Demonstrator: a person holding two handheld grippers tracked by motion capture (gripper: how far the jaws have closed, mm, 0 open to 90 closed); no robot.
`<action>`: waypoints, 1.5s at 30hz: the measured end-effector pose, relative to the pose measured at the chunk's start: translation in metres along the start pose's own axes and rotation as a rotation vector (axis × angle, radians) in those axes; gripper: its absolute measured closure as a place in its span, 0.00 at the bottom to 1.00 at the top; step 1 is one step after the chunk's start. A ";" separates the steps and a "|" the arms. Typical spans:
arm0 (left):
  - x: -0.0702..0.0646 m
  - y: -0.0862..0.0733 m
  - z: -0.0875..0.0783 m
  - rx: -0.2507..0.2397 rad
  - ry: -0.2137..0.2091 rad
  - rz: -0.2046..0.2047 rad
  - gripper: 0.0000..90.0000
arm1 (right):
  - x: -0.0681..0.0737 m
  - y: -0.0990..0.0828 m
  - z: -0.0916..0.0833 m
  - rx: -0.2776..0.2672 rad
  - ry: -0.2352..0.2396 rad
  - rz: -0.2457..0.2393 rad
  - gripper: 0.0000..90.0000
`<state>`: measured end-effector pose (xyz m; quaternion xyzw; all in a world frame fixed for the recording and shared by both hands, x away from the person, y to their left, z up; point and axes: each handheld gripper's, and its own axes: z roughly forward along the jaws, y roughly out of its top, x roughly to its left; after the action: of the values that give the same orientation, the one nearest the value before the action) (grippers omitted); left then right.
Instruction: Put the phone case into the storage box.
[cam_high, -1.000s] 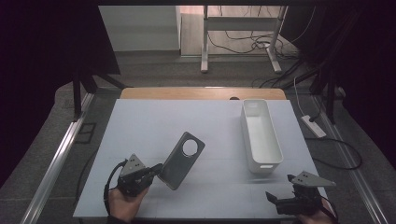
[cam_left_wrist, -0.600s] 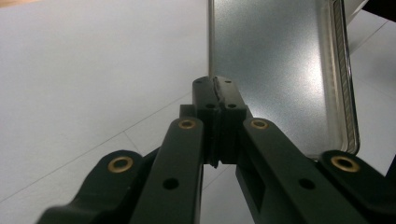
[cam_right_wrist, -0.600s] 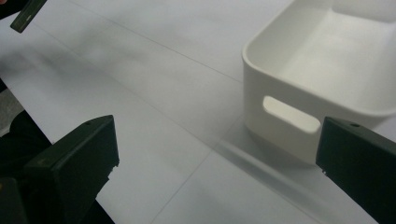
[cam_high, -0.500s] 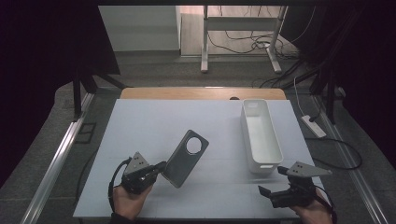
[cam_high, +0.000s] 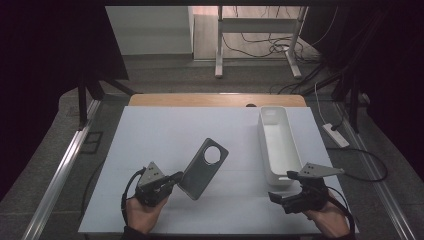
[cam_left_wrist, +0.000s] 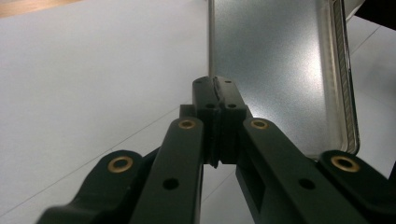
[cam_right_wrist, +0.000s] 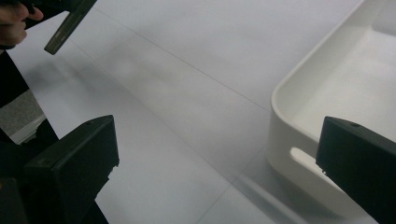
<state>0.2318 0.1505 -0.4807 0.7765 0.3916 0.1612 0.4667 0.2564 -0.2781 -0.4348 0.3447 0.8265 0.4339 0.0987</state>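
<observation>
The phone case (cam_high: 202, 168) — grey, matte, speckled inside, with a round camera hole — tilts up off the white table (cam_high: 150, 135), its near edge pinched in the left gripper (cam_high: 172, 178). The right gripper (cam_high: 278, 198) — jaws spread, empty — hovers by the smooth white bin (cam_high: 278, 145), well apart from the case.

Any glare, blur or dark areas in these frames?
High view: surroundings dark, white table evenly lit. Left gripper view: phone case shows a grainy sheen, near jaws soft. Right gripper view: own jaws blurred, soft shadows on the table beside the white tray.
</observation>
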 end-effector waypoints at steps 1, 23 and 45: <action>0.000 0.000 0.000 0.000 -0.002 0.000 0.99 | 0.000 0.001 0.002 -0.001 0.009 -0.007 0.00; -0.005 0.007 0.010 -0.013 -0.017 0.014 0.99 | 0.015 0.031 0.044 0.030 0.174 0.016 0.00; -0.011 0.010 0.017 -0.037 -0.007 0.024 0.99 | 0.028 0.047 0.082 -0.006 0.277 0.154 0.00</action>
<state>0.2404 0.1293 -0.4797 0.7728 0.3774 0.1716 0.4804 0.2963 -0.1888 -0.4434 0.3438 0.8019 0.4862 -0.0488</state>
